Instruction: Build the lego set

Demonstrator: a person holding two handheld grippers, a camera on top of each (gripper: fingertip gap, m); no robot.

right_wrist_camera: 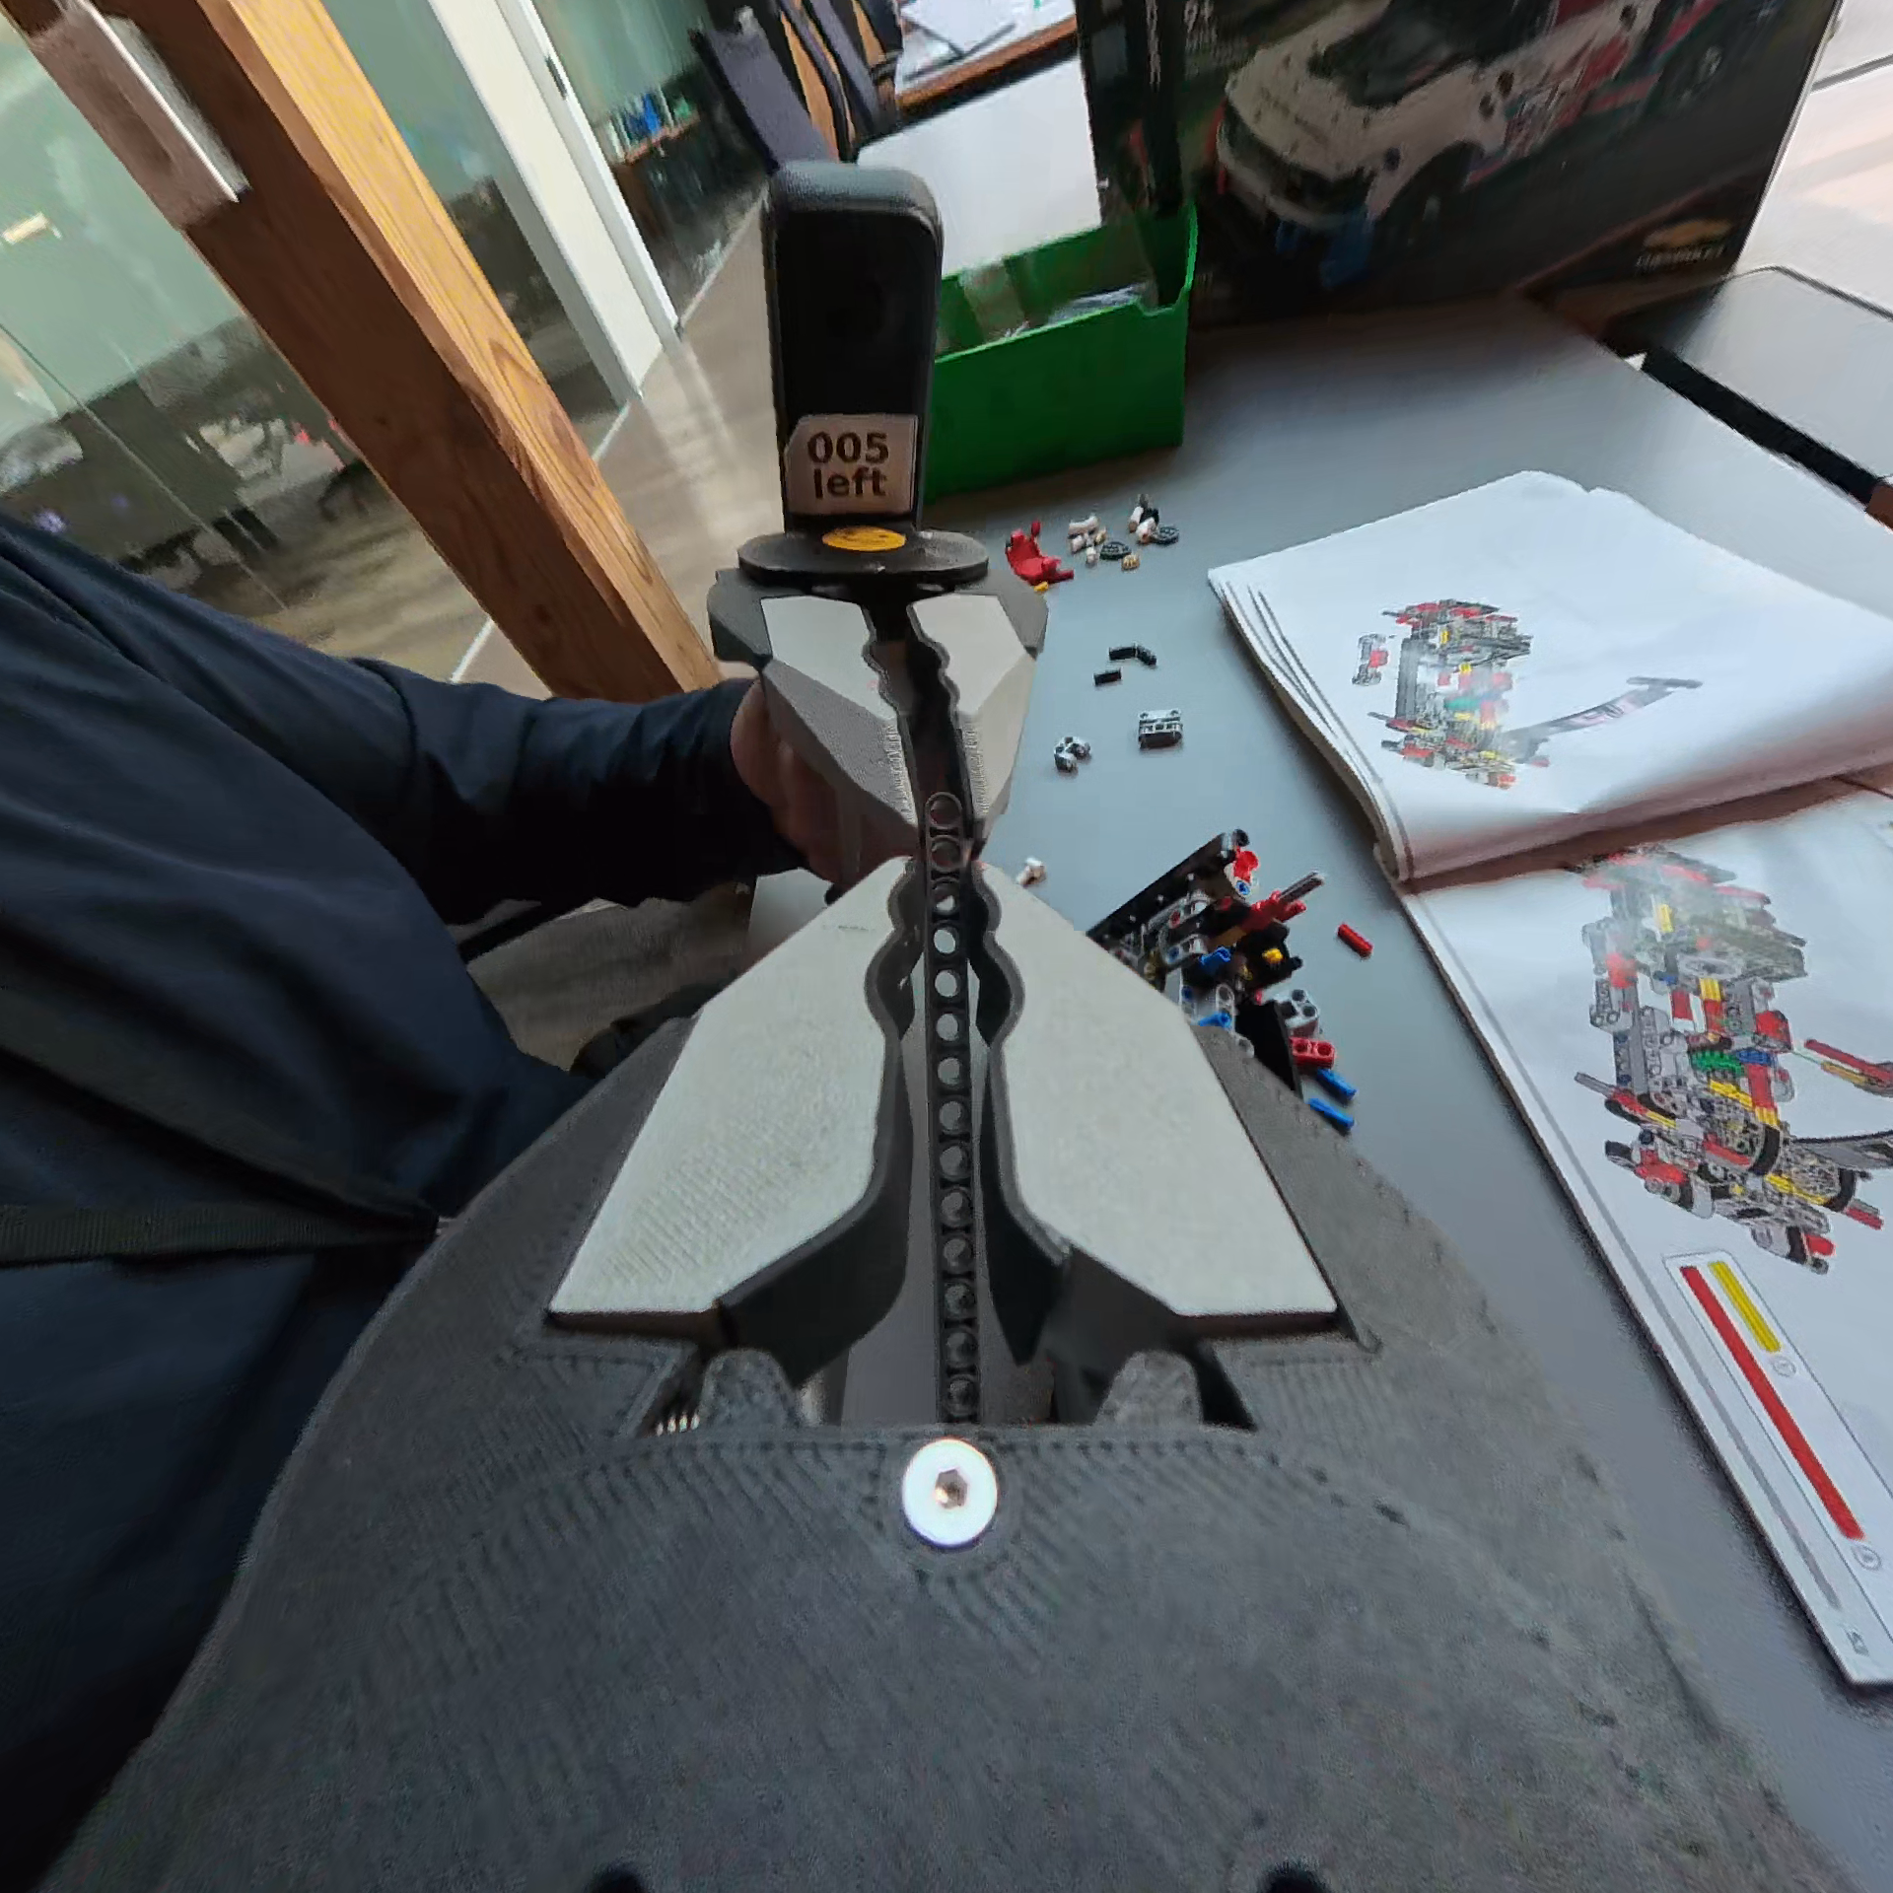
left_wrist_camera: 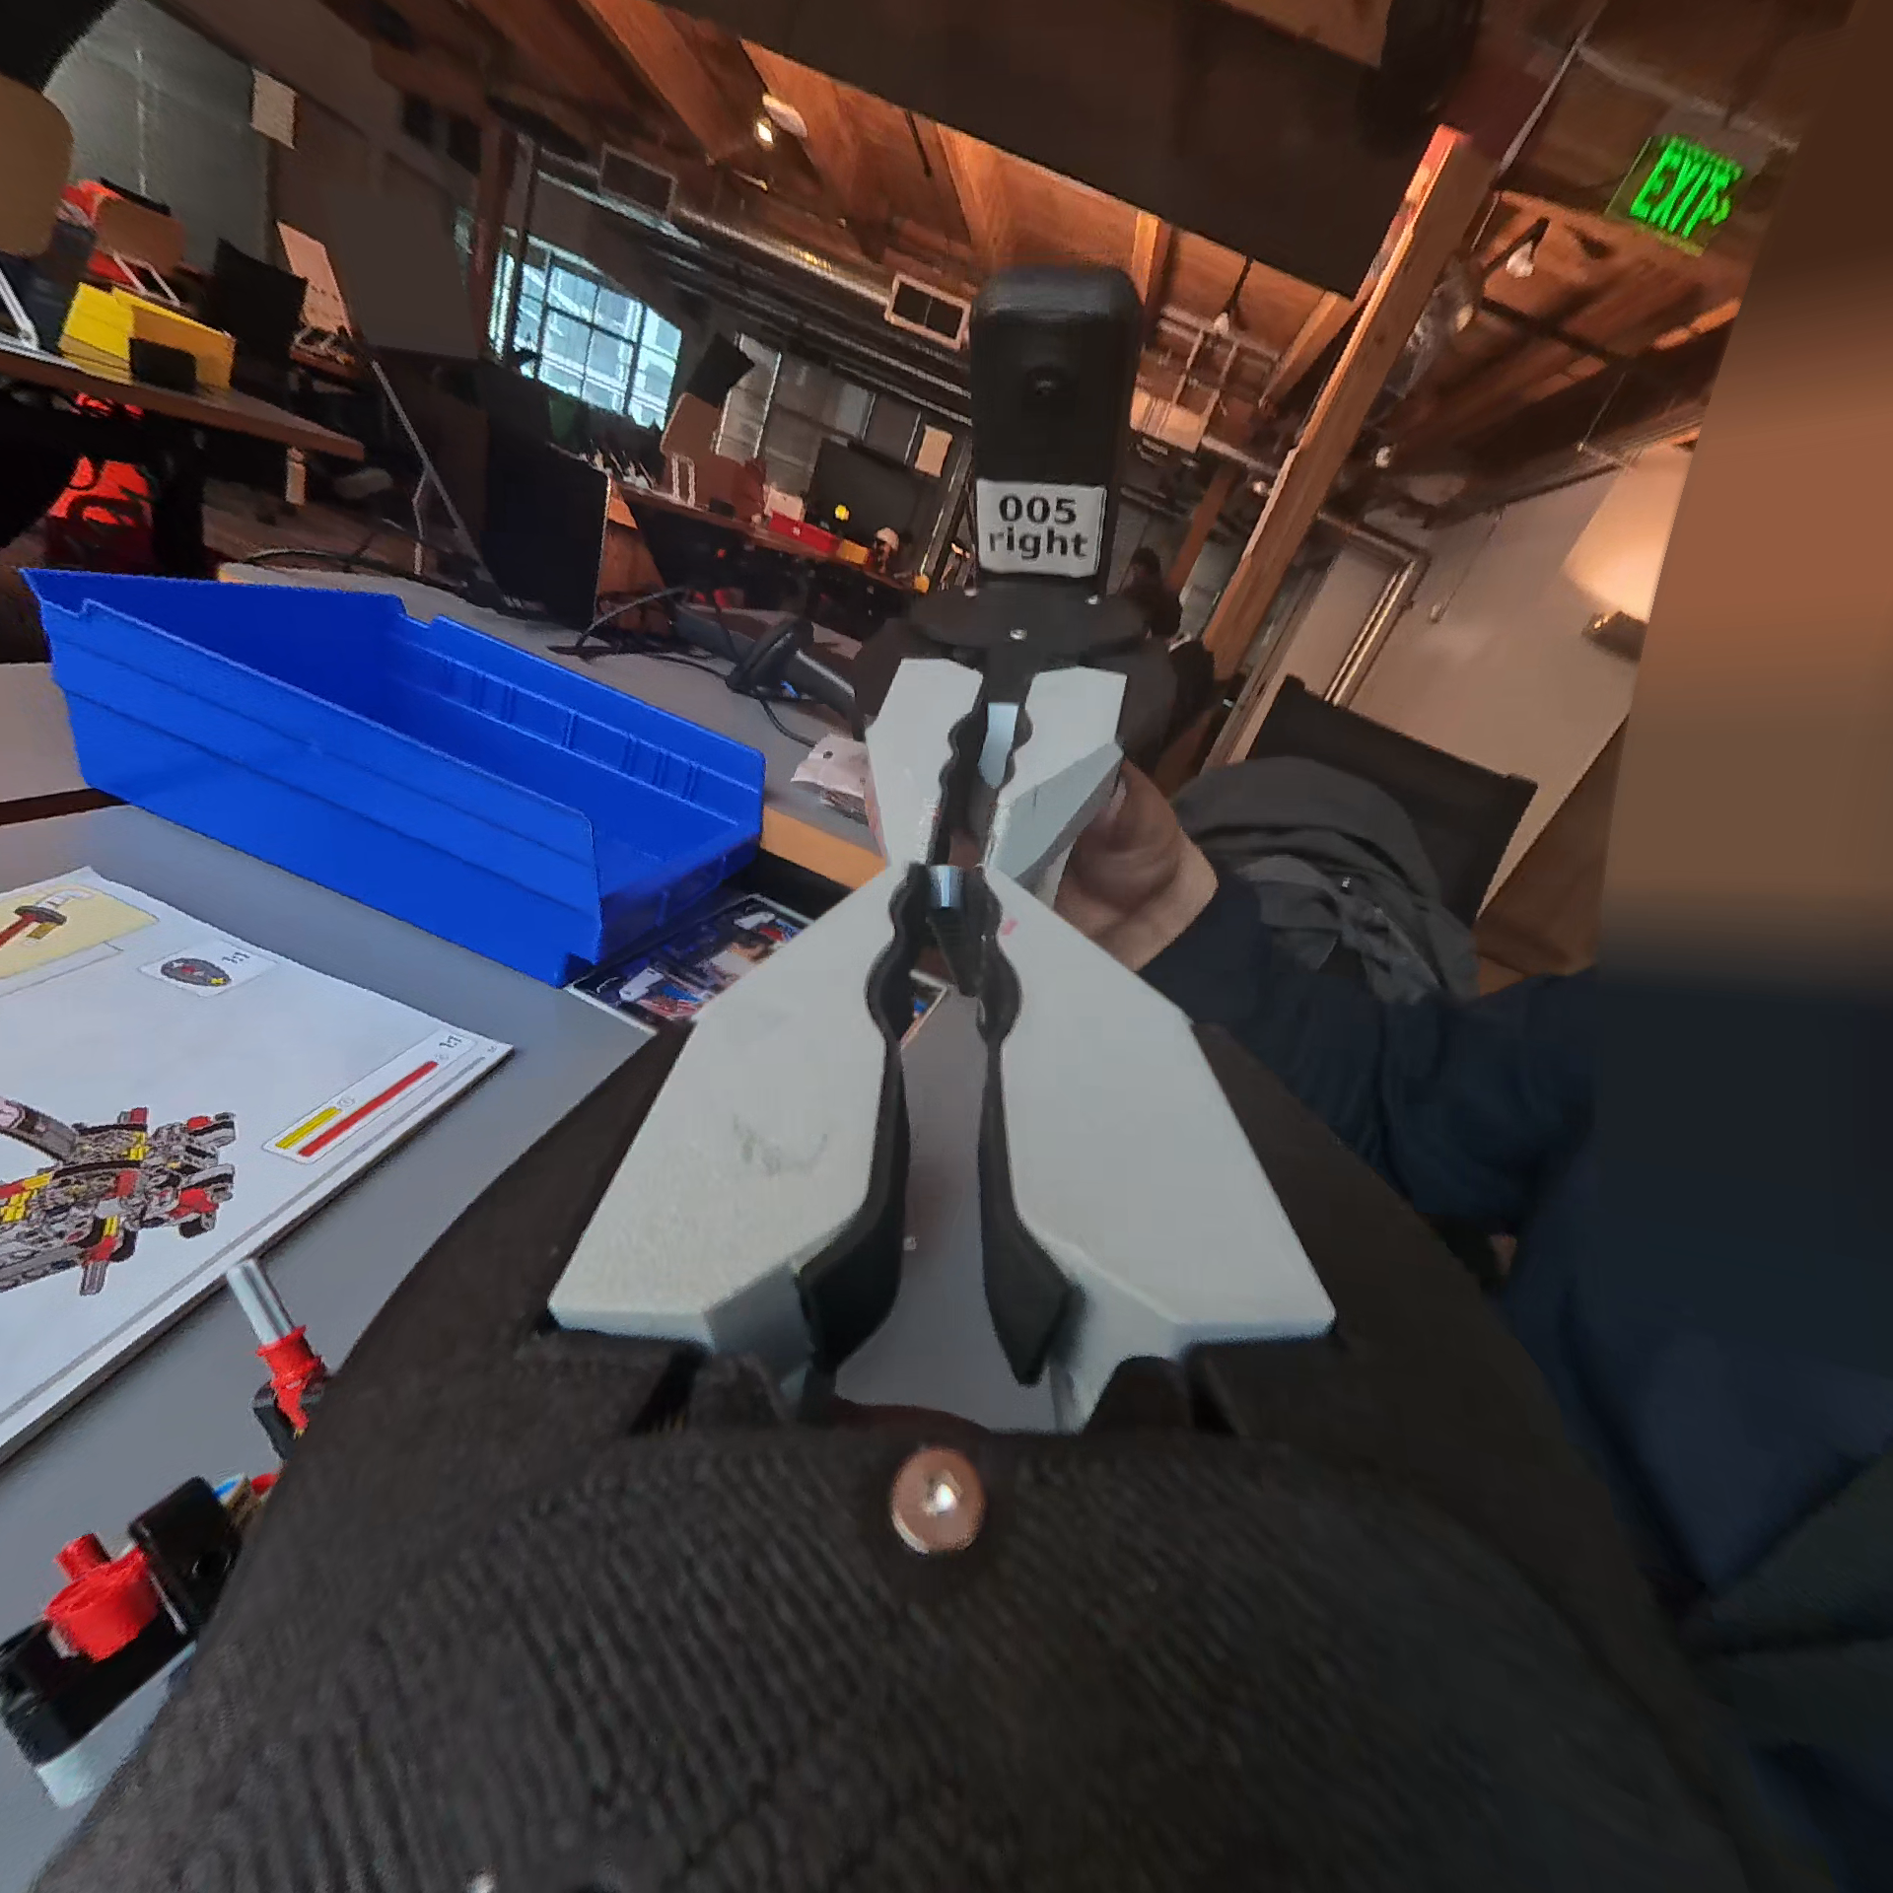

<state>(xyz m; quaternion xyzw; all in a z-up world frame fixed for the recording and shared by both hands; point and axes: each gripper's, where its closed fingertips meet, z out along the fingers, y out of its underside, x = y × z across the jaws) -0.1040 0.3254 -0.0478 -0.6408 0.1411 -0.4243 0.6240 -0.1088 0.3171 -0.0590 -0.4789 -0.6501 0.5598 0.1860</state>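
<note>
My left gripper (left_wrist_camera: 944,883) is shut on a small black pin (left_wrist_camera: 948,907), pinched at its fingertips and pointing forward. My right gripper (right_wrist_camera: 942,883) is shut on a long dark beam with a row of holes (right_wrist_camera: 950,1076), which lies along the gap between its fingers and sticks out past the tips. The two grippers face each other tip to tip in the air beside the table edge. In the left wrist view the right gripper (left_wrist_camera: 968,845) shows the beam edge-on as a grey strip (left_wrist_camera: 999,738). In the right wrist view the beam's end reaches the left gripper's (right_wrist_camera: 934,794) fingertips.
A blue bin (left_wrist_camera: 410,738) and an open instruction booklet (right_wrist_camera: 1639,666) lie on the grey table (right_wrist_camera: 1332,430). A partly built model (right_wrist_camera: 1239,942), loose small pieces (right_wrist_camera: 1127,656), a green bin (right_wrist_camera: 1065,389) and a large box (right_wrist_camera: 1434,133) are there too. A wooden post (right_wrist_camera: 410,359) stands left. My two grippers' fingertips are within a few centimetres of each other.
</note>
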